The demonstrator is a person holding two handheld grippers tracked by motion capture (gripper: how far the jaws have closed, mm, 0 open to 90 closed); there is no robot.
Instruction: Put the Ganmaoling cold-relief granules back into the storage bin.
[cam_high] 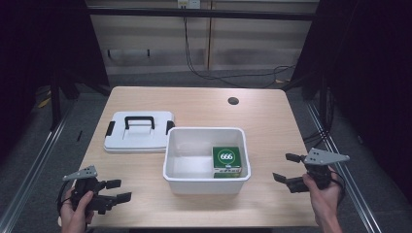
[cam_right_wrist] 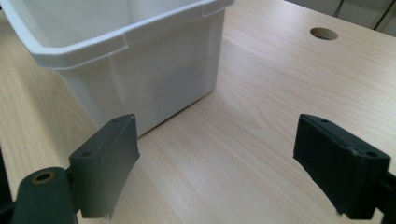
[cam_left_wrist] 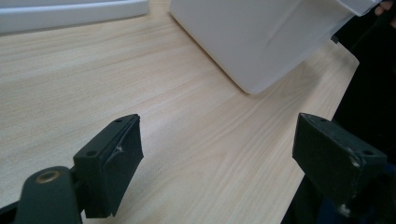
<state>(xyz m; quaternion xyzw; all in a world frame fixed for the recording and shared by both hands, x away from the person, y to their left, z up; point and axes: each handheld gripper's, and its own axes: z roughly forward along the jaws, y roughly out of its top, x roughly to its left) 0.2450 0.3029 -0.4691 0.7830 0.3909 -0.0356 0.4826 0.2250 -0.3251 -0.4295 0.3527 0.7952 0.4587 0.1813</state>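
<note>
While one green box sits in one bin, left gripper and right gripper gape wide.

One white bin. One green box, inside bin. One white lid with black handle. One table, one round hole in it. Two grippers: left, right.

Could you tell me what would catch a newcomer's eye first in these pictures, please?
First the open white bin at the table's middle, with a green box marked 666 in its right near corner. Beside it to the left lies the white lid with its black handle. Near the table's front edge, the left gripper and right gripper flank the bin, both open and empty.
</note>
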